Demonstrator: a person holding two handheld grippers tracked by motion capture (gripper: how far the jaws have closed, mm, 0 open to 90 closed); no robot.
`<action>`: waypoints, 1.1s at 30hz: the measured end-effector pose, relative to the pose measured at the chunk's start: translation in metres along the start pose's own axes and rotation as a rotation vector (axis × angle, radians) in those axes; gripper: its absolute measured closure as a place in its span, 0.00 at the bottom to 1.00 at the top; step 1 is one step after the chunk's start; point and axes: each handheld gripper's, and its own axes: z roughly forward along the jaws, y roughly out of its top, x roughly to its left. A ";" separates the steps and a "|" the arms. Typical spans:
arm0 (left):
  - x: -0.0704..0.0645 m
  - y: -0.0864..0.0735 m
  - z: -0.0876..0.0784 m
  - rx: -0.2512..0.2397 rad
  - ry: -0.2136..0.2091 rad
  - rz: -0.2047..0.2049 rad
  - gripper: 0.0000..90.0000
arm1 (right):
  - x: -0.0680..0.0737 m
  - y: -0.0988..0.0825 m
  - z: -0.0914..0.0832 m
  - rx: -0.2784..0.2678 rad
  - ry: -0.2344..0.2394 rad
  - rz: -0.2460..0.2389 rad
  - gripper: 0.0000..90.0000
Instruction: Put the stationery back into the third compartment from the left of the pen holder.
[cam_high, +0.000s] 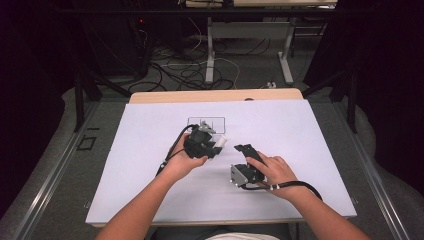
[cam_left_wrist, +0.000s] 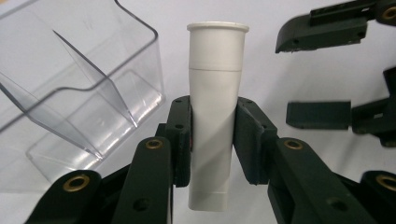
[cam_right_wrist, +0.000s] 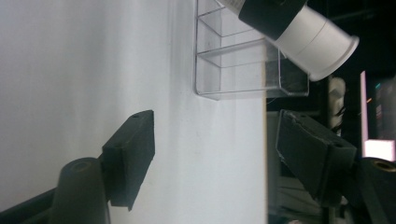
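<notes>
Left gripper (cam_left_wrist: 212, 140) is clamped on the white plastic tube with a flanged cap (cam_left_wrist: 215, 112), dead centre of the left gripper view, right beside the clear plastic divided box (cam_left_wrist: 84, 93) at upper left. Right gripper (cam_right_wrist: 215, 158) stands apart, holding nothing. My worry: the tube sits slightly tilted between the pads, so it could catch the box wall and slip. The high view places both grippers mid-frame on the white table (cam_high: 150, 190); the right gripper view shows the box's dividers.
</notes>
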 end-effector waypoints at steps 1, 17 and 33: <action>0.001 0.001 -0.001 -0.016 0.004 0.000 0.77 | -0.001 -0.001 0.000 0.006 0.001 0.024 0.29; 0.012 0.012 -0.011 -0.213 0.062 -0.033 0.77 | -0.017 -0.017 0.003 -0.028 0.090 0.476 0.16; 0.021 0.022 -0.009 -0.366 0.119 -0.110 0.77 | -0.019 -0.031 0.005 -0.063 0.090 0.704 0.04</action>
